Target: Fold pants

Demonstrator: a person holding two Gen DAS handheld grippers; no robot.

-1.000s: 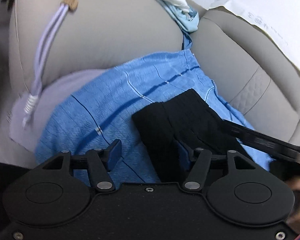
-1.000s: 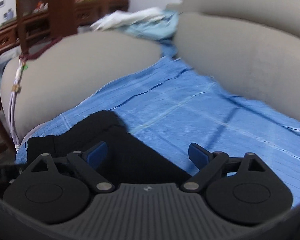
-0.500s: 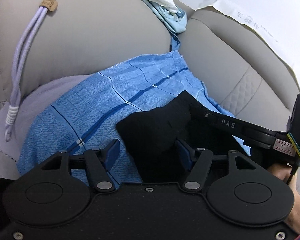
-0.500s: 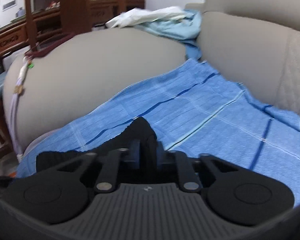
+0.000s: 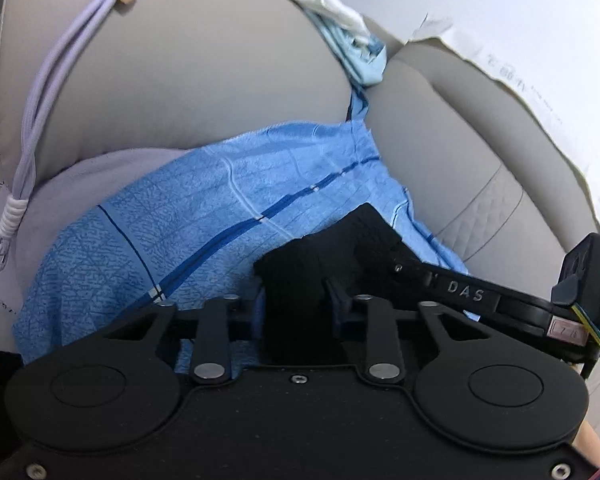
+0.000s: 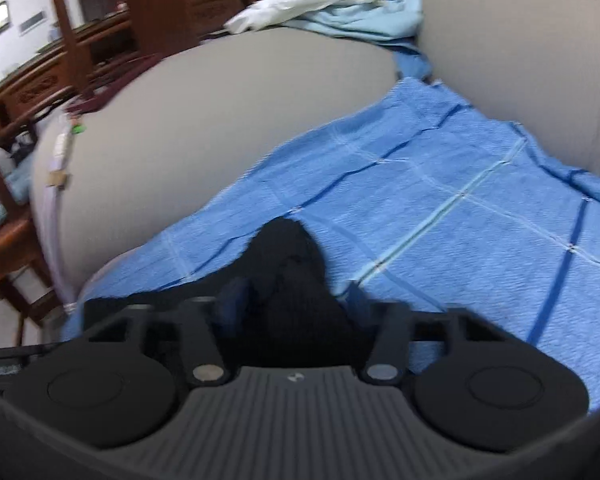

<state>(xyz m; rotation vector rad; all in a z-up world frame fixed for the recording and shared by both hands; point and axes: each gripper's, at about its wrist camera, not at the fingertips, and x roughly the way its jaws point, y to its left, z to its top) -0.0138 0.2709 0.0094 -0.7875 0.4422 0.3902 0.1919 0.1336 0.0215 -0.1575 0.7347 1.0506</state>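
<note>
The black pants (image 5: 324,256) lie bunched on a blue checked cloth (image 5: 204,216) spread over the grey sofa seat. My left gripper (image 5: 298,304) is shut on a thick fold of the black pants. My right gripper (image 6: 292,300) is shut on another part of the black pants (image 6: 288,248), which bulge up between its fingers. The right gripper's body (image 5: 476,292) shows at the right of the left wrist view, close beside the left one. The rest of the pants is hidden under the grippers.
The grey sofa armrest (image 5: 188,72) rises behind the cloth, with a lilac cord (image 5: 40,112) hanging over it. White and light blue garments (image 6: 340,4) lie on its top. The sofa backrest (image 6: 520,60) stands to the right. Wooden furniture (image 6: 100,40) stands at the far left.
The left gripper has closed from open onto the pants. The right gripper closed on the pants half a second ago and has lifted and shifted with the cloth bunched in it.
</note>
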